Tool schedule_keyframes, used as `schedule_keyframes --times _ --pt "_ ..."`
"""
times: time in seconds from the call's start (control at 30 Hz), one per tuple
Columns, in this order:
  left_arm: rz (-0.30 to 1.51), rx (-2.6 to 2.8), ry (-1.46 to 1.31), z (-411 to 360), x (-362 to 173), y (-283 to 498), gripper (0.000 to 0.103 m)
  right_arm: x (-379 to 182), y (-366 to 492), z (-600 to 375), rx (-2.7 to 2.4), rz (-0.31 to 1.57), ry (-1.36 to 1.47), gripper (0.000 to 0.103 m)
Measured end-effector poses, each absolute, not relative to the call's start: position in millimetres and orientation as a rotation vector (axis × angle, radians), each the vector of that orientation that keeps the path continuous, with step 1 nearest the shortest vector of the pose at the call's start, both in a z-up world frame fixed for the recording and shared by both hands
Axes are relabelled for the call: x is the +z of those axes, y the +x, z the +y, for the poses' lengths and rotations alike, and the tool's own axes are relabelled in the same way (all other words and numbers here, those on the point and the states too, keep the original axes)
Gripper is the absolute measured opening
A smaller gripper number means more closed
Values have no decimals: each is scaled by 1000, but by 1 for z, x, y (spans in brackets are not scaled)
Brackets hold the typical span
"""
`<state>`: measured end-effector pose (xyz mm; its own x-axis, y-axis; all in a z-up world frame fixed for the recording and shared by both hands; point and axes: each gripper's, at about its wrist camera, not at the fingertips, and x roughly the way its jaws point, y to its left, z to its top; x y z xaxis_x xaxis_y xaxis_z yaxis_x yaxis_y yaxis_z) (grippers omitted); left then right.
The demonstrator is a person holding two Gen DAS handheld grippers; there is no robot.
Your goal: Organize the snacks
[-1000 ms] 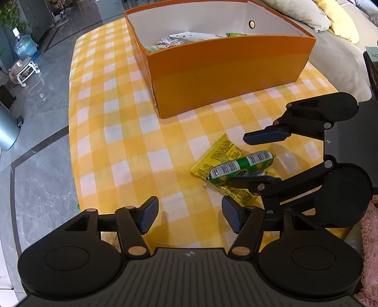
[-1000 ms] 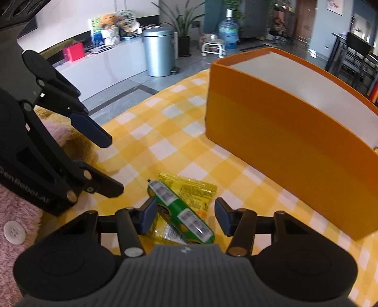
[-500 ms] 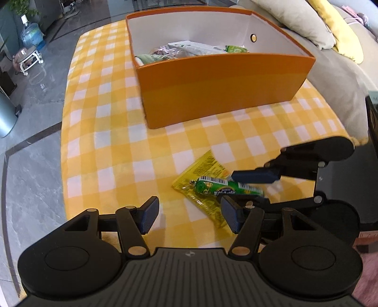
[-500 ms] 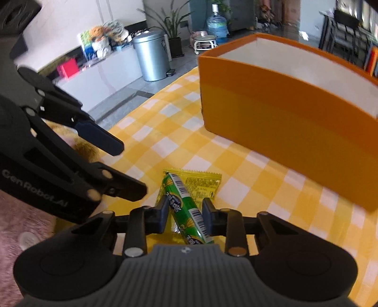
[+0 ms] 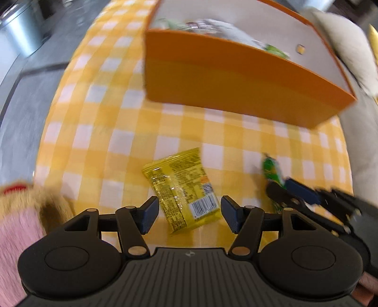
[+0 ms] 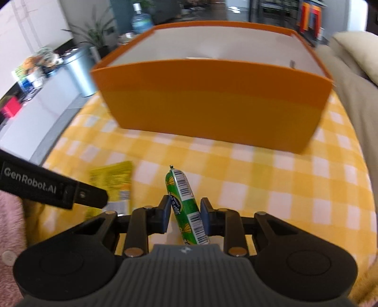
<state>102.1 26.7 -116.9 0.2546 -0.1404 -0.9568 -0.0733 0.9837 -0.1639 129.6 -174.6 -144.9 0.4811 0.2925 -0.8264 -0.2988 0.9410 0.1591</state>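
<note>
A yellow snack packet point(image 5: 182, 186) lies flat on the yellow-checked tablecloth point(image 5: 99, 141). My left gripper point(image 5: 189, 215) hovers open over it, a finger on each side of its near end, pads apart from it. A green snack stick point(image 6: 183, 200) is pinched between the pads of my right gripper point(image 6: 185, 212), whose jaws are closing tight on it. In the left wrist view, the green stick point(image 5: 271, 168) and right gripper point(image 5: 290, 189) are to the right of the packet. The orange box point(image 6: 212, 104) stands beyond, open-topped, with several snacks point(image 5: 212, 26) inside.
A grey sofa with cushions point(image 5: 349, 47) borders the table's right side. A metal bin point(image 6: 80, 68) and a water bottle point(image 6: 141, 20) stand on the floor to the far left. A pink fluffy sleeve point(image 5: 14, 226) shows at the lower left.
My right gripper shut on the green stick and carried it off the yellow packet to the right. My left gripper moved over the packet, still open. Both views rolled.
</note>
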Motion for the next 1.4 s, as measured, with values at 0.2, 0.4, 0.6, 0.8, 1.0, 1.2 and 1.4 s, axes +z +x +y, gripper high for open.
schedule_keyframes --times 0.2,0.4,0.6,0.8,1.0,1.2,1.4 --pt "1302 71 -205 22 -128 103 79 -150 134 -184 356 1031 33 23" --pt "1309 94 -168 6 -139 109 84 -152 134 -187 377 1042 49 23" --pt "1310 131 -123 -4 -150 110 85 -153 137 -188 409 1036 60 23" --pt "1277 83 -53 -8 -151 108 84 -155 139 -187 431 1041 63 24" --pt "1258 -56 27 -11 -150 109 68 -158 140 -187 427 1057 52 24" --pt "1247 -184 158 -20 -151 107 74 -159 142 -188 426 1066 64 24" --pt "1260 -156 110 -15 -153 110 79 -162 143 -187 452 1081 61 25"
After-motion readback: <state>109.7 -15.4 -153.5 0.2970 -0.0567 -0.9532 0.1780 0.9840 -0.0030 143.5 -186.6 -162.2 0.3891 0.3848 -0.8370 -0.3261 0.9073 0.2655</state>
